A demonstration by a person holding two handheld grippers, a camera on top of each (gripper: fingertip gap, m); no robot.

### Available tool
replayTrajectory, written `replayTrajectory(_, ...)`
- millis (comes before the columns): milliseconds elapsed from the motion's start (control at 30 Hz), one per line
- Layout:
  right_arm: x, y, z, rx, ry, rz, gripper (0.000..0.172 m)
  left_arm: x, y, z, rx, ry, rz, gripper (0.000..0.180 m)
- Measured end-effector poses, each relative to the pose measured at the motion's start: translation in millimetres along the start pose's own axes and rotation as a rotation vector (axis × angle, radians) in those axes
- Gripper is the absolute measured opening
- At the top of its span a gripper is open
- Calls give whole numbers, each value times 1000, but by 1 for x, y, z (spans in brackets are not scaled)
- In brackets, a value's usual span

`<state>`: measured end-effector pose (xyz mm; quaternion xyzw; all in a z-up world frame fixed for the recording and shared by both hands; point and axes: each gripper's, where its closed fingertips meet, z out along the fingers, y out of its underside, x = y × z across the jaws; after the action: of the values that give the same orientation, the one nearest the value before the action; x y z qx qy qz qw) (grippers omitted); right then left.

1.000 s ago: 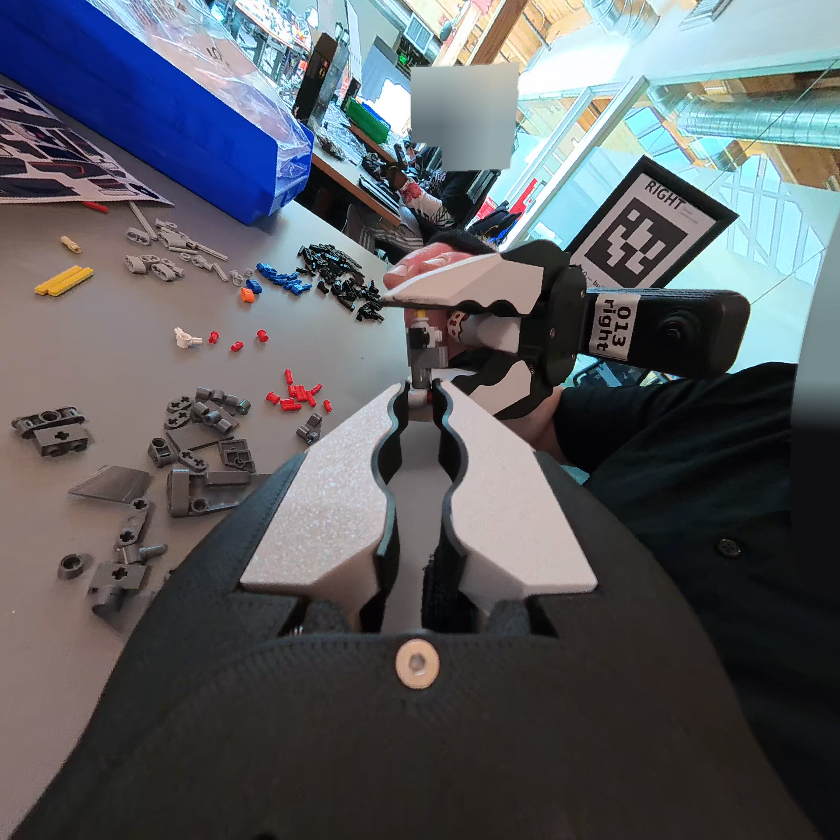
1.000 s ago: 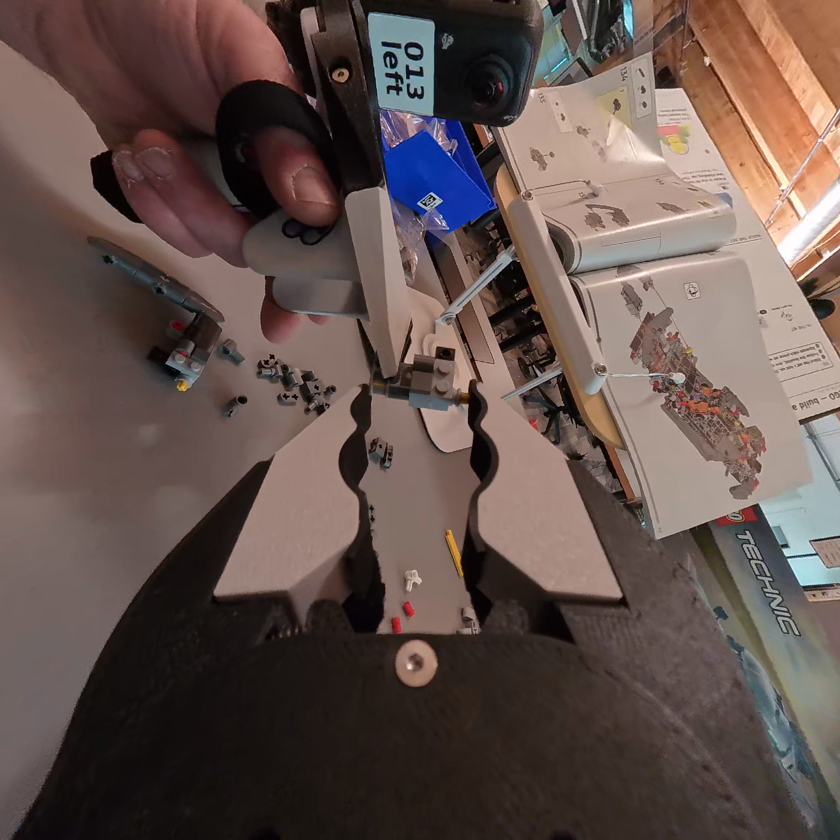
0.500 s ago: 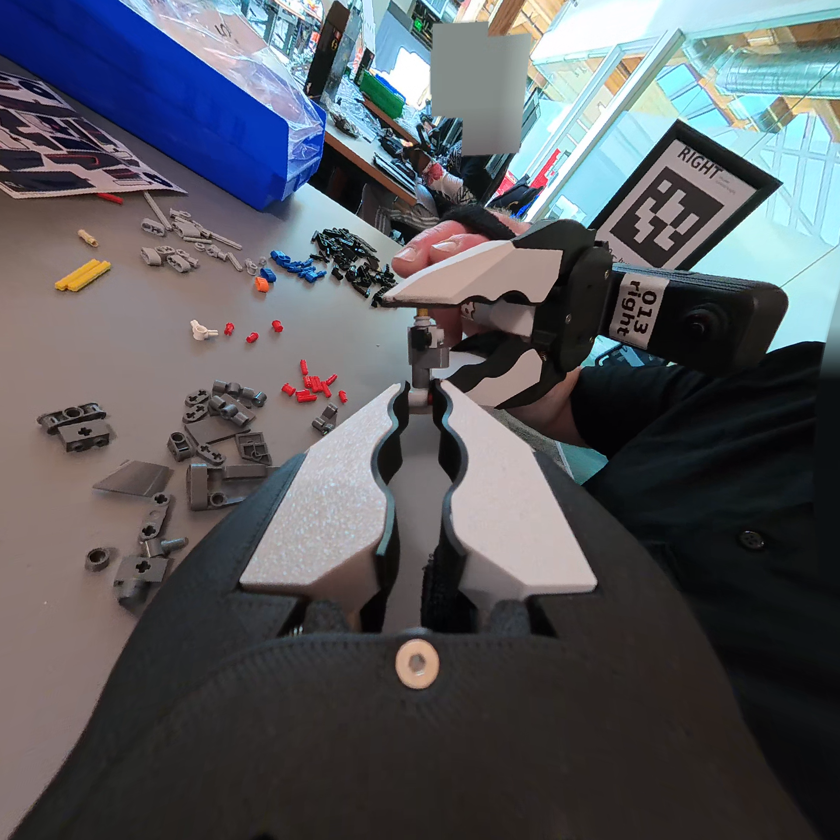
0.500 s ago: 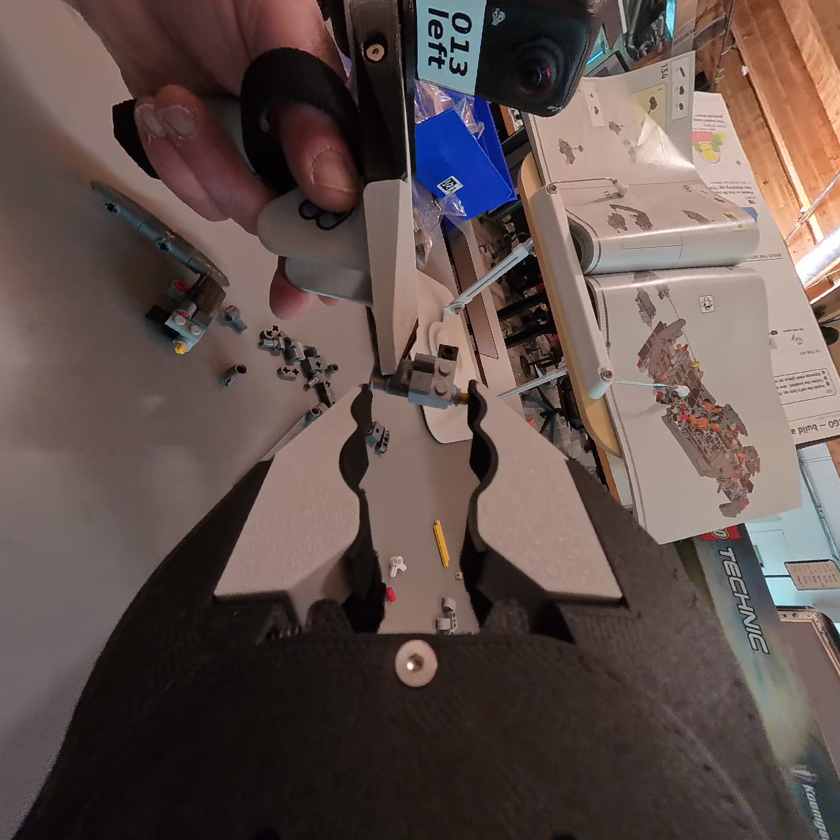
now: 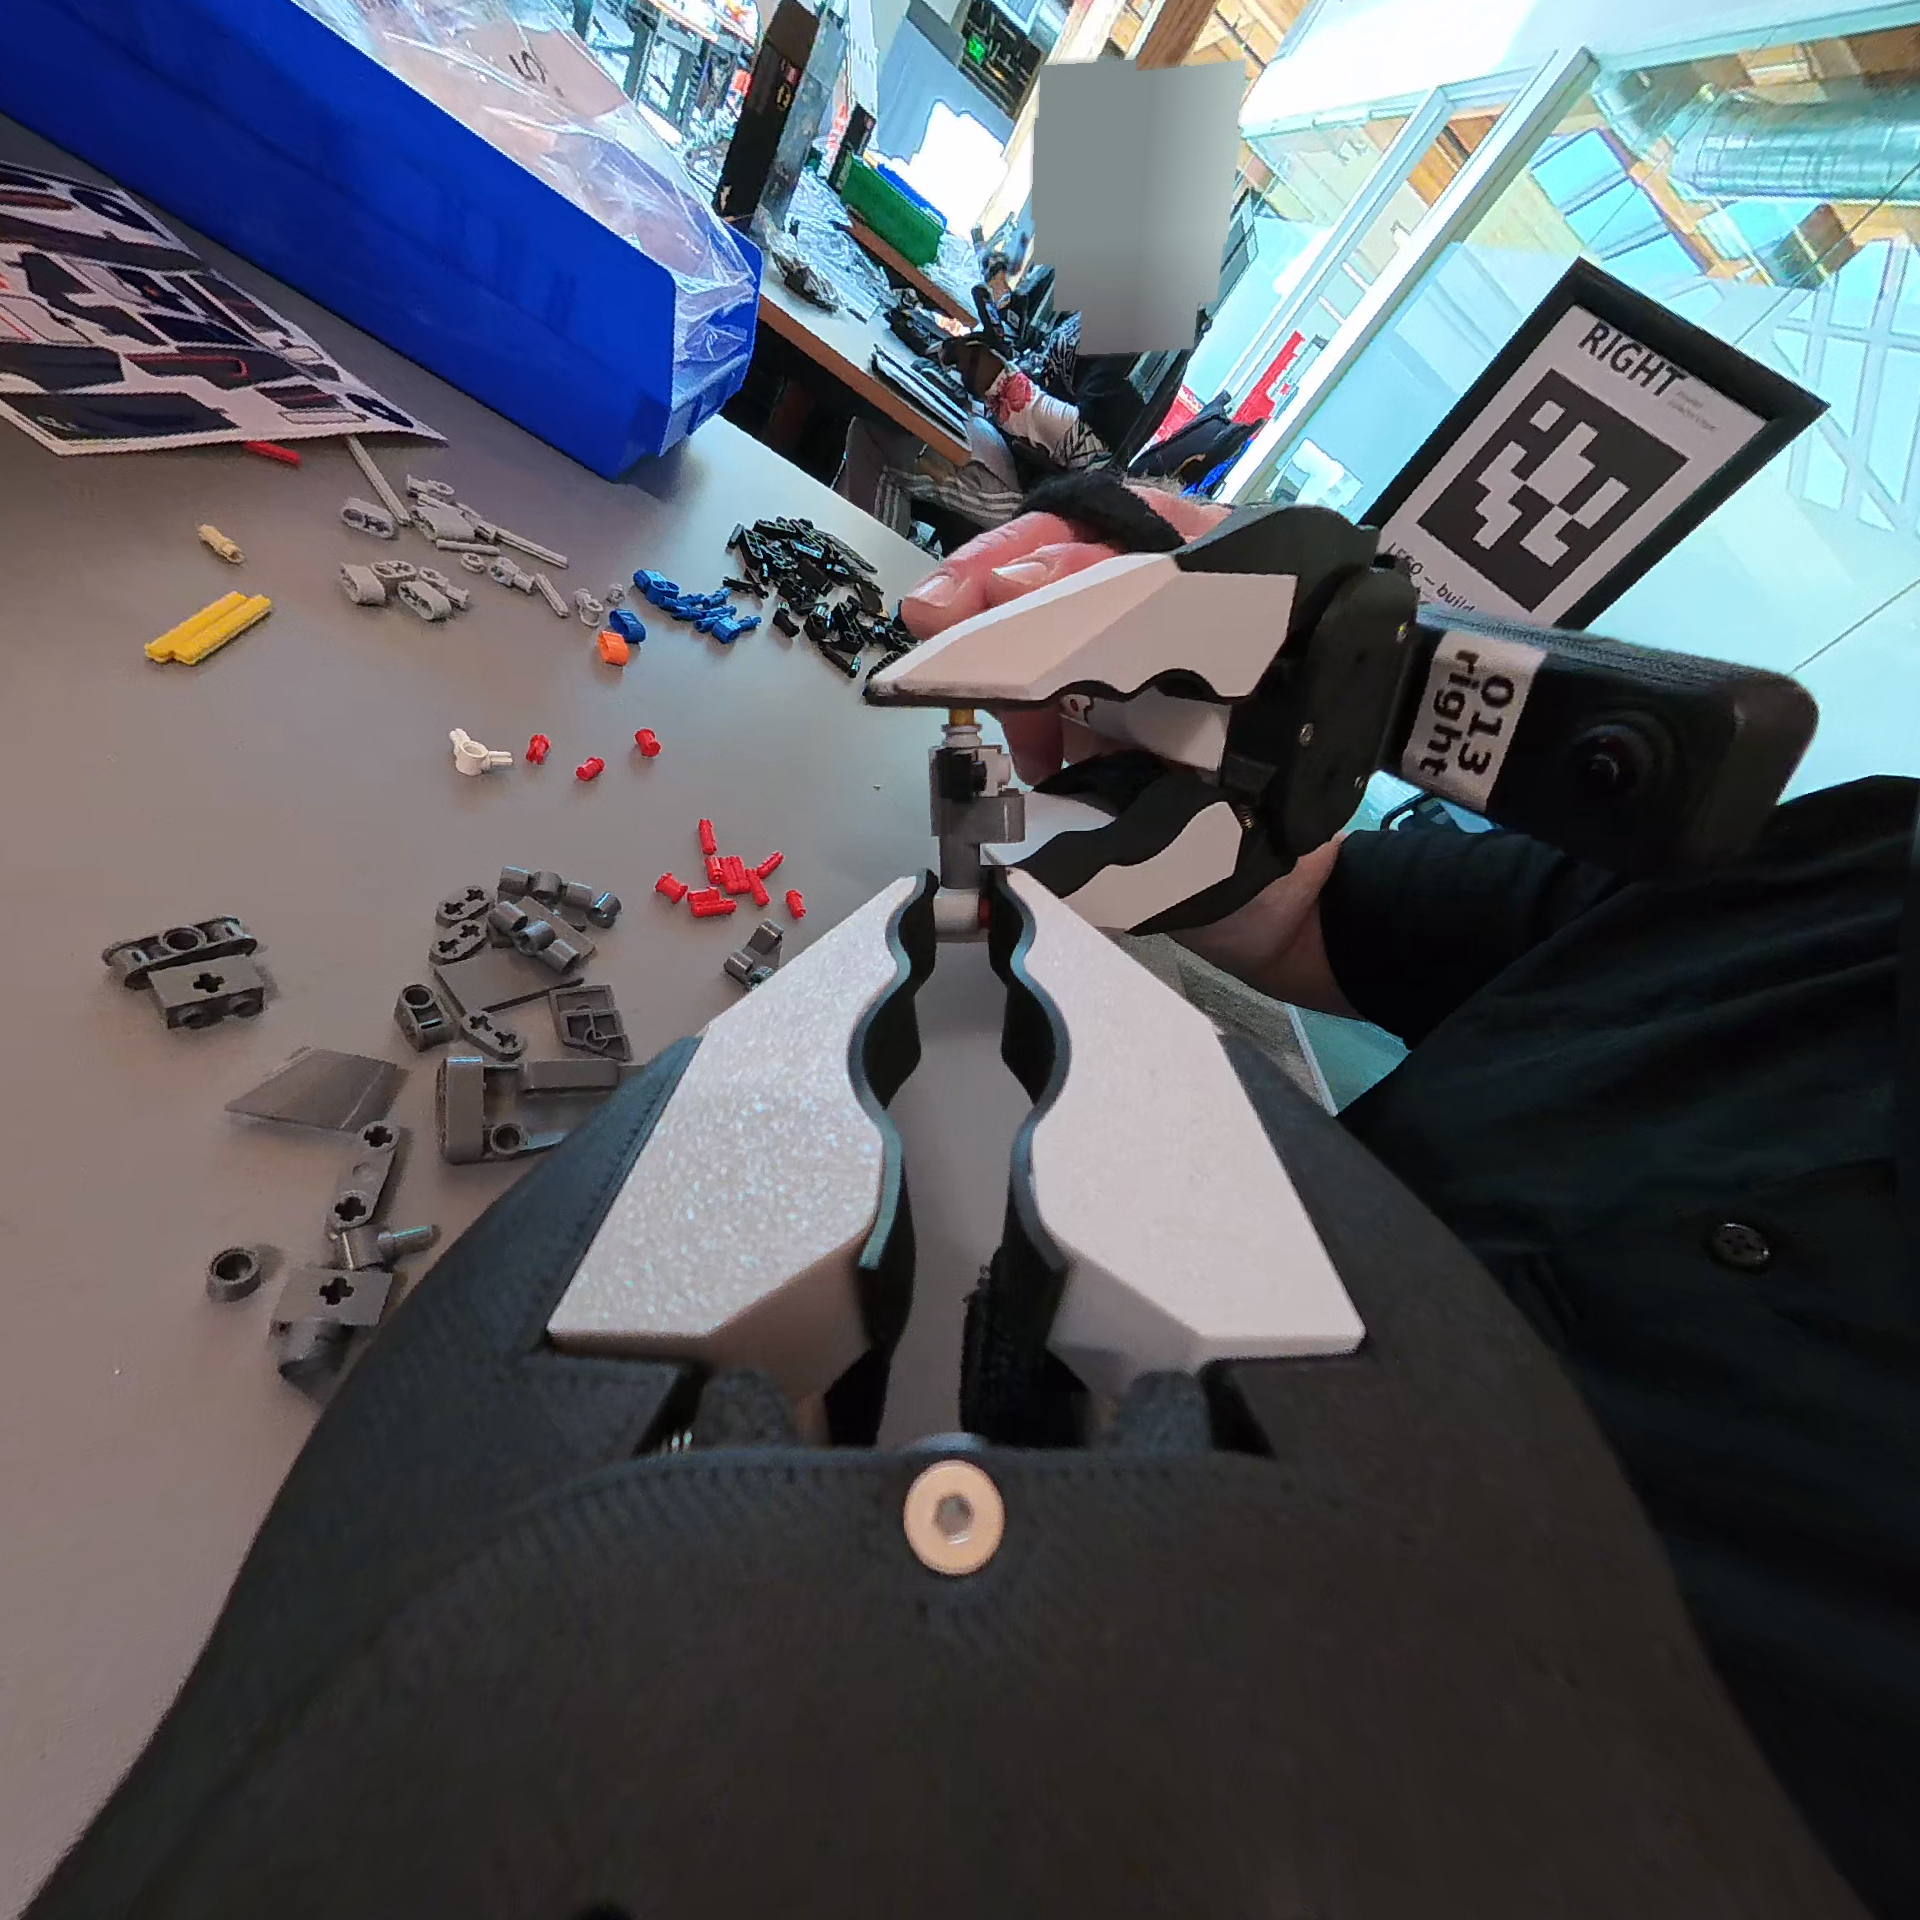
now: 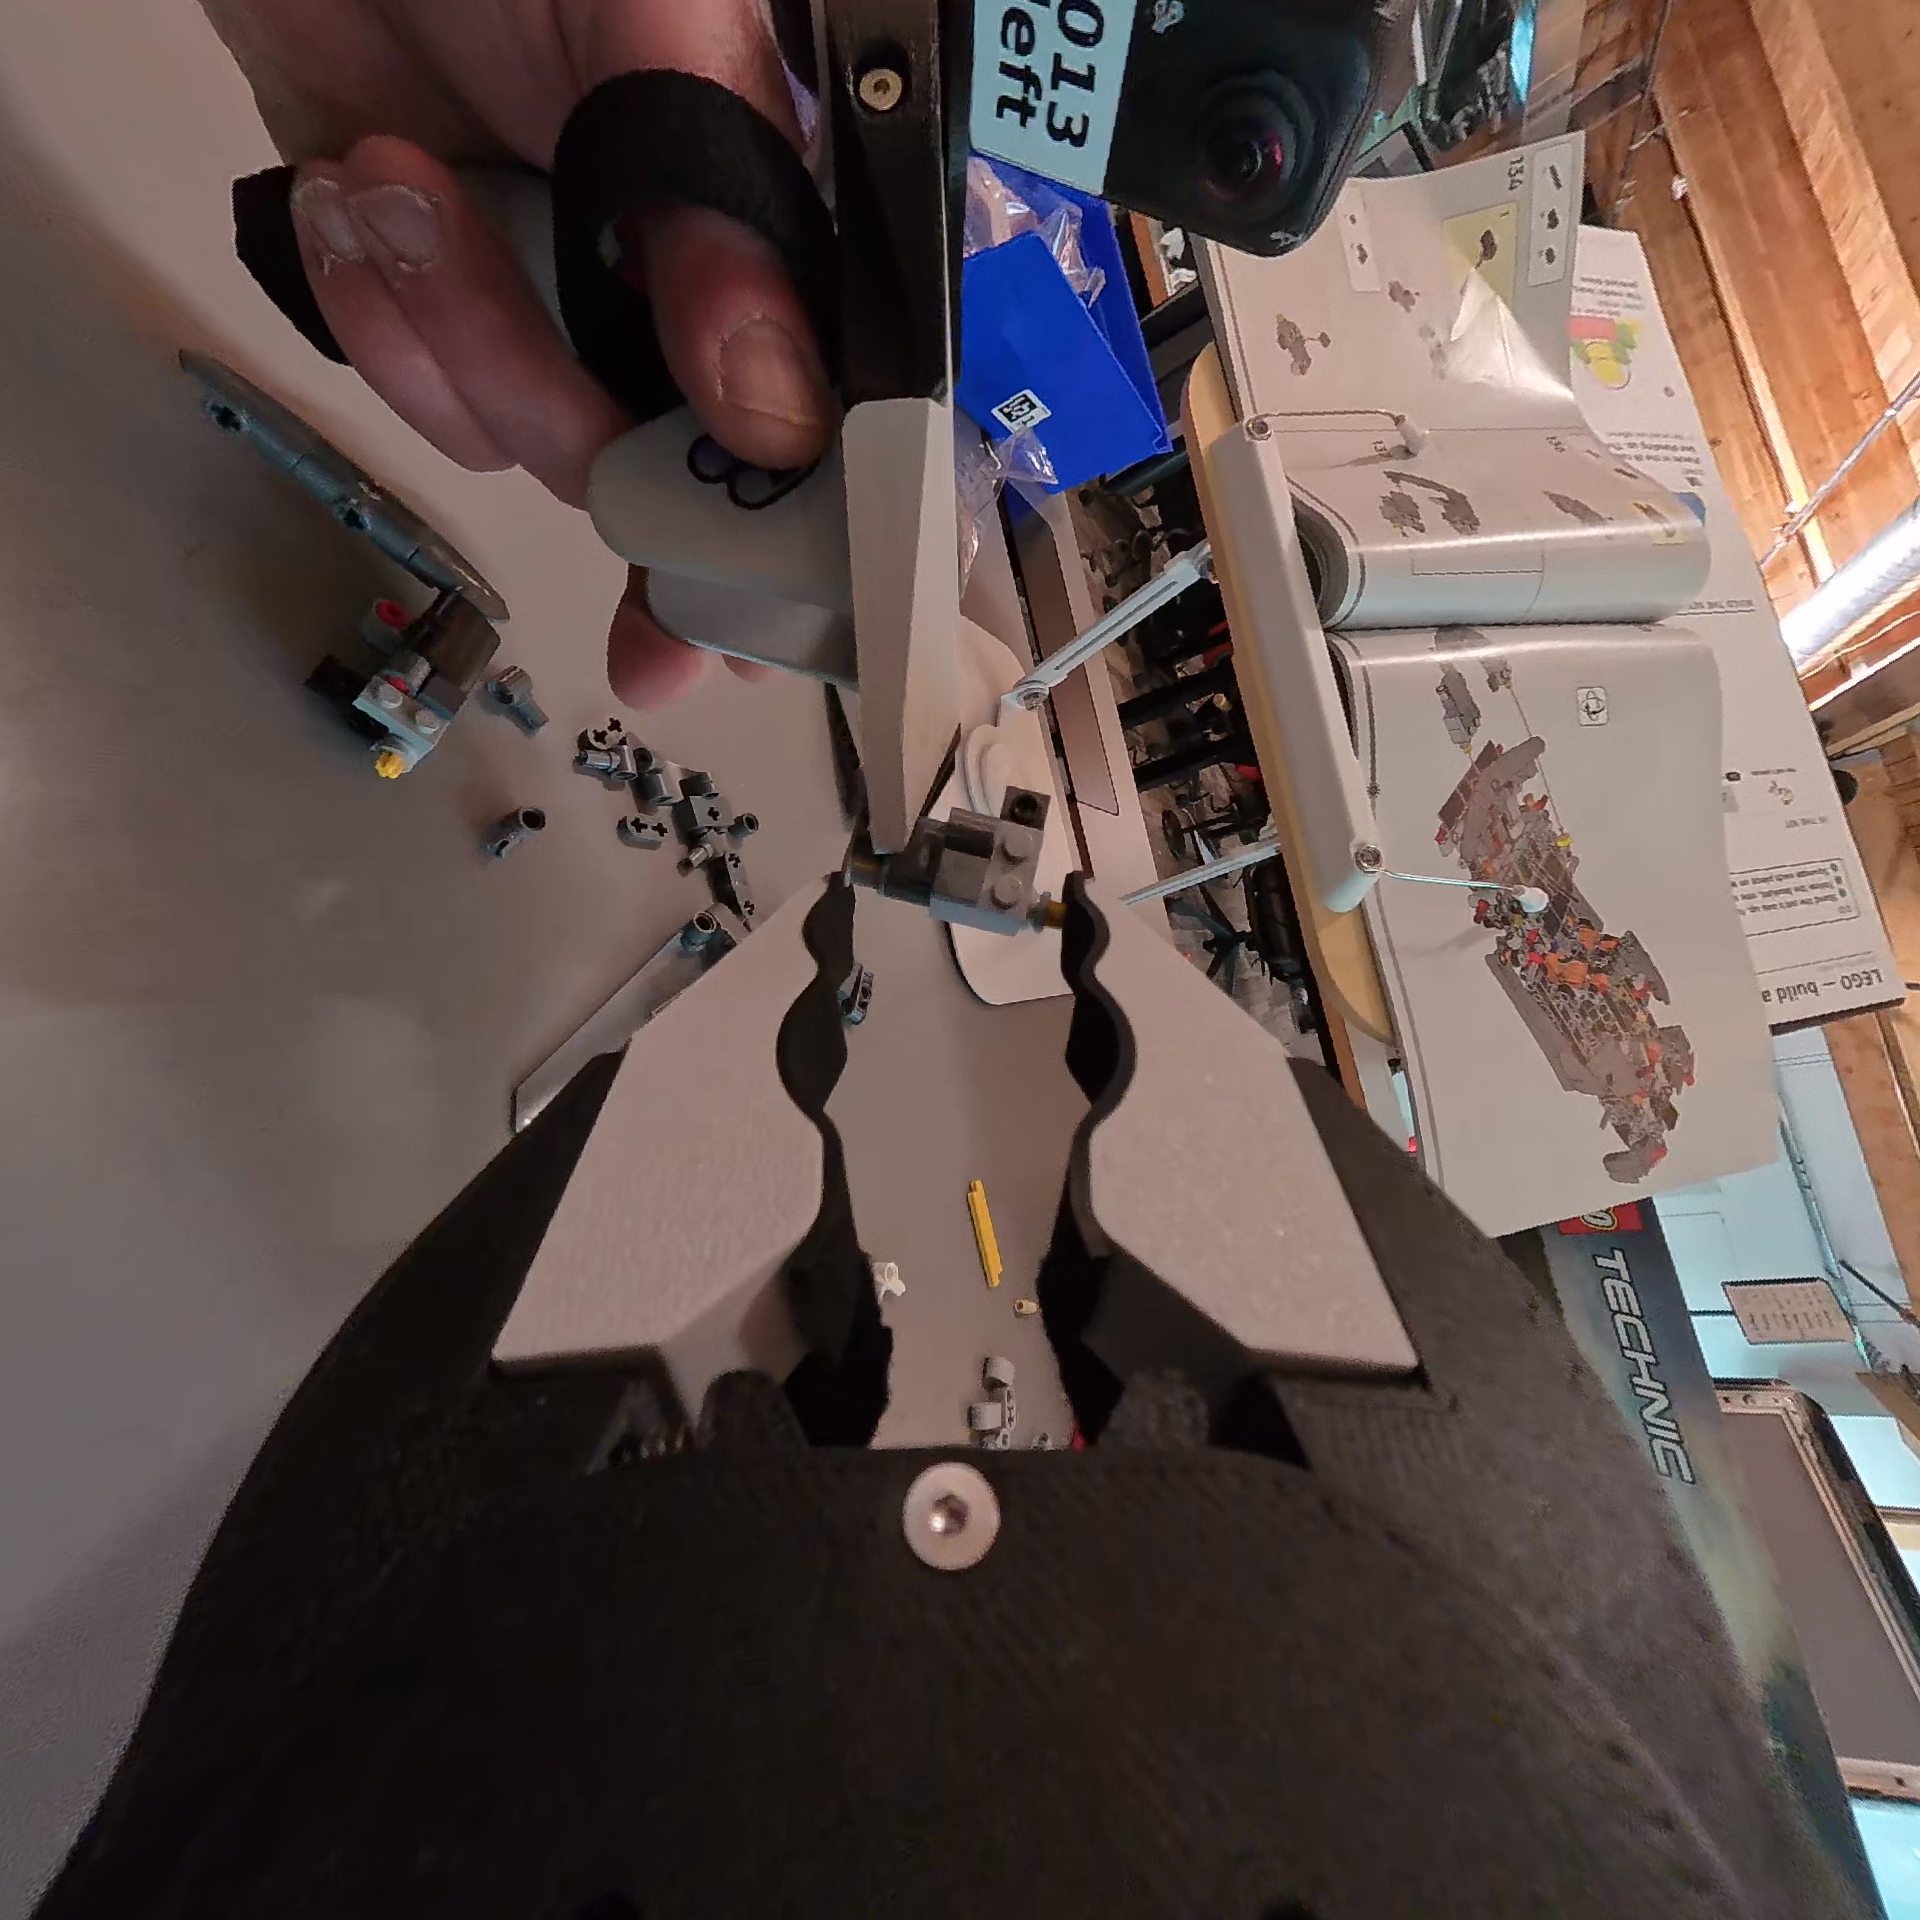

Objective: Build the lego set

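Note:
My left gripper (image 5: 958,894) is shut on the lower end of a small grey brick assembly (image 5: 971,805), which stands upright above the grey table (image 5: 312,831). My right gripper (image 6: 956,894) comes in from the right and spans the assembly (image 6: 966,862) end to end. One right pad presses on the tan pin (image 6: 1049,914) that sticks out of its far end. The other right pad bears on the dark end beside the left finger (image 6: 899,675). In the left wrist view the upper right finger (image 5: 1039,655) sits on top of the tan pin (image 5: 961,717).
Loose parts lie on the table: red pins (image 5: 727,878), dark grey pieces (image 5: 520,966), black pins (image 5: 810,592), blue pins (image 5: 686,608) and yellow axles (image 5: 208,627). A blue bin (image 5: 416,229) stands at the back. Another sub-assembly (image 6: 416,665) and an open instruction booklet (image 6: 1558,831) show in the right wrist view. My left and right fingertips are right by each other.
The right jaws have closed a little along the assembly, onto the tan pin. The left grasp is unchanged. Both grippers have shifted slightly together.

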<state>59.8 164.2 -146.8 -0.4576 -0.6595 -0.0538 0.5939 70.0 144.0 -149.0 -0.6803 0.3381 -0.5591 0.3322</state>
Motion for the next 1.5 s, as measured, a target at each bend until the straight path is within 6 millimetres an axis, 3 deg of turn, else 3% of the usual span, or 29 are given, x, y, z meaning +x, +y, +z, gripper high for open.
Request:
replayTrajectory(1133, 2, 5, 16, -5, 11, 107, 36, -14, -7, -8, 105, -47, -48, 8)
replayTrajectory(1200, 4, 7, 17, -16, 27, 88, 19, -14, -7, -9, 110, -42, -45, 8)
replayTrajectory(1500, 9, 12, 21, -29, 32, 143, 29, -20, -13, -10, 149, -84, -29, 8)
